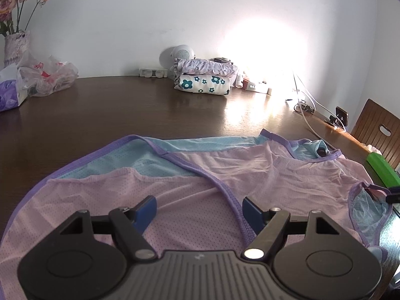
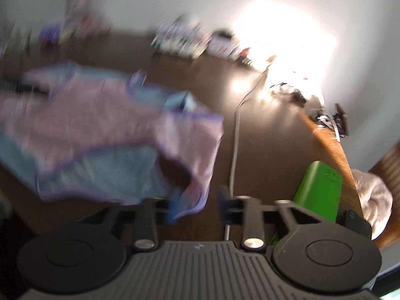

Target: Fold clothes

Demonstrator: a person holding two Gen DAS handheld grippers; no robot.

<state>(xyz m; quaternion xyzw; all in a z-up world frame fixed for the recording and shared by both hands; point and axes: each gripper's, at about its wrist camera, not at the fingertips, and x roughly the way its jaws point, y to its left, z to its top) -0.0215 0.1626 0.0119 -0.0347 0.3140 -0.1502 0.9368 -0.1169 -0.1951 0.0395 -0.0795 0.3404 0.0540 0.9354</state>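
A pink and light-blue mesh garment with purple trim lies spread on the dark wooden table. My left gripper hangs just over its near part. It is open, with a purple seam running between its blue fingertips and nothing pinched. The right wrist view is blurred. There my right gripper stands open at the garment's near right corner. A flap of cloth rests against the left fingertip, and bare table shows in the gap.
A stack of folded clothes sits at the back by the wall. At the far left are a plastic bag, a tissue pack and a vase of flowers. At the right edge are a green box, a white cable and a chair.
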